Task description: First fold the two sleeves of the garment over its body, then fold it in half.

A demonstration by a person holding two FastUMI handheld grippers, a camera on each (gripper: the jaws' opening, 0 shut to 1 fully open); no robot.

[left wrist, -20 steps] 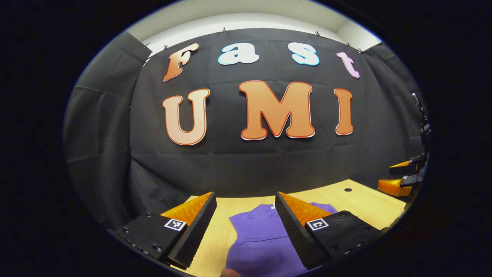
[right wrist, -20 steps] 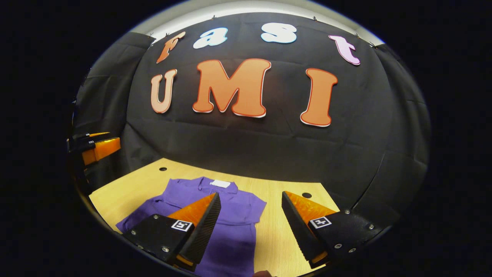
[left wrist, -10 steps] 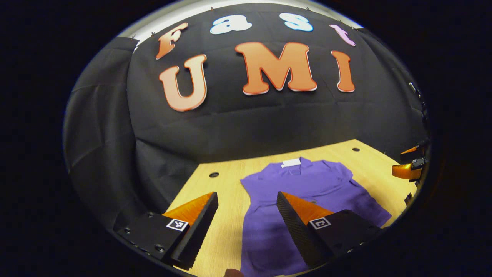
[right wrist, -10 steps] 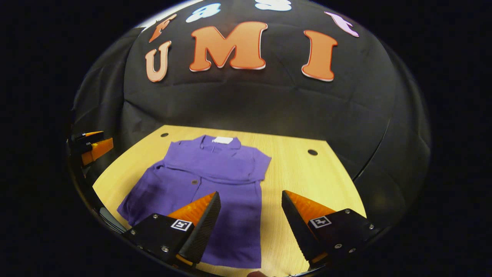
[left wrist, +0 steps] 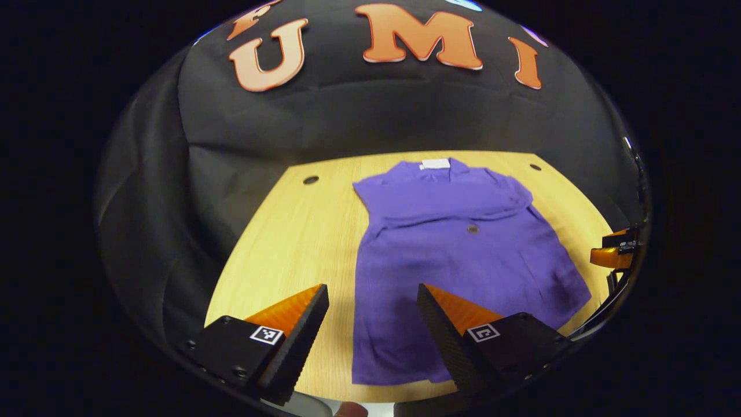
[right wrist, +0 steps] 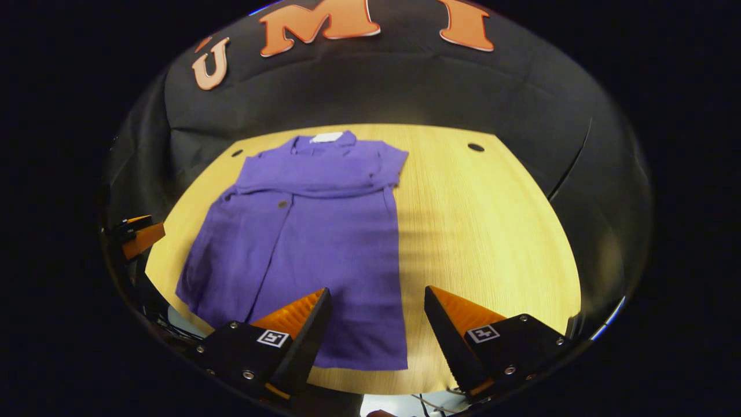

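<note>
Garment [left wrist: 451,255], a purple short-sleeved shirt, lies flat on the light wooden tabletop [left wrist: 289,231] with its collar toward the booth's black cloth wall and its hem toward the near edge. A white tag [left wrist: 435,164] sits at the collar, and a small round button [left wrist: 473,229] shows on the front below a horizontal crease. In the right gripper view the same shirt [right wrist: 312,231] spreads over the left part of the tabletop [right wrist: 480,231], its collar tag [right wrist: 326,137] at the far end, one short sleeve [right wrist: 391,165] lying folded in against the chest, and the wood to its right bare apart from a small dark hole [right wrist: 476,147]. The left gripper [left wrist: 370,313] hangs above the near edge with its jaws wide apart and nothing between them; one finger is over bare wood, the other over the shirt's lower left part. The right gripper [right wrist: 376,315] likewise has its jaws spread wide and empty, one finger over the hem's right corner, the other over bare wood. Each gripper also appears at the far side edge of the other's view.
</note>
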